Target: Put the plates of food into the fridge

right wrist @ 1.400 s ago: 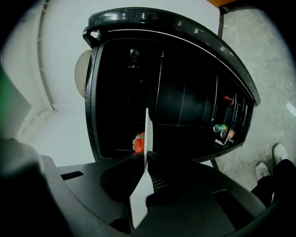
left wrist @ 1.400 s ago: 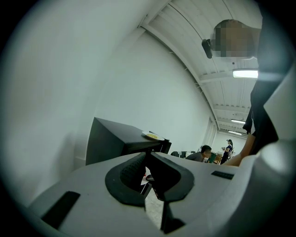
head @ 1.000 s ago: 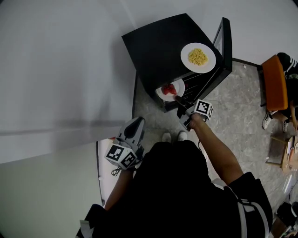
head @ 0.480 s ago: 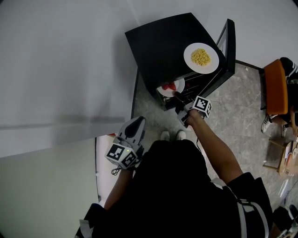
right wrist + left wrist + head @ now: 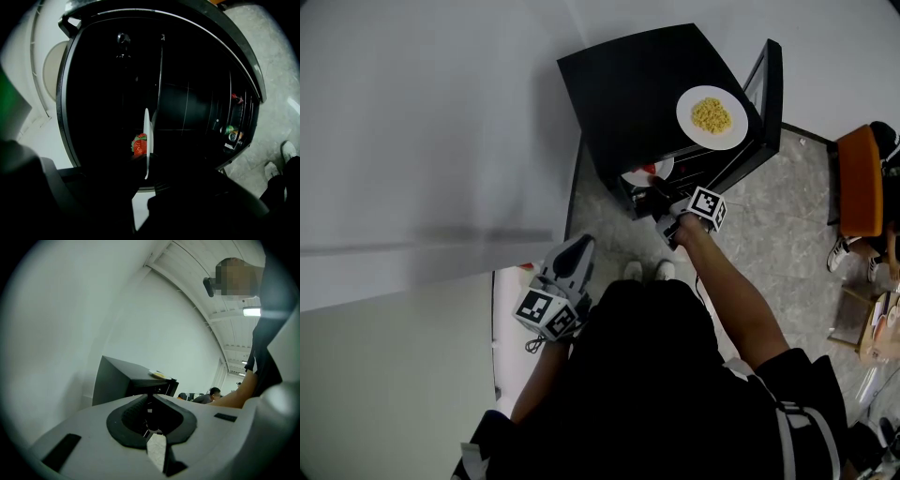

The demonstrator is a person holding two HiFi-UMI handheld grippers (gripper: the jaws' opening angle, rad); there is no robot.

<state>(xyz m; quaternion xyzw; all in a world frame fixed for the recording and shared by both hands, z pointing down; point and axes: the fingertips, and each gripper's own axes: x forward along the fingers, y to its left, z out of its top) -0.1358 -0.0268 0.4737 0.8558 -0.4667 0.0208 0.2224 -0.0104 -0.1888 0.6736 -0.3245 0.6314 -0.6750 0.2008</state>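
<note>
Over the last second the right gripper (image 5: 658, 192) has pushed forward into the open black fridge (image 5: 628, 94). The white plate (image 5: 146, 133) it carries, which sat mostly in the open in front of the fridge, now shows in the head view only as a sliver under the fridge's top edge. The right gripper view shows this plate edge-on between the dark jaws, which are clamped on its near rim. The red food (image 5: 139, 145) is on one face of it, and the dark inside of the fridge lies all around. The door (image 5: 769, 84) stands swung open to the right, with what look like cans (image 5: 229, 131) in its shelf. This suggests the first plate is nearly placed; it probably only needs to be set down on a shelf and let go, though the shelf itself is too dark to make out. The second plate (image 5: 689, 128), with yellow food, has stayed on top of the fridge, so half the task is left. The left gripper (image 5: 149, 398) has not moved: it hangs low by the person's side, jaws together with nothing between them.
</note>
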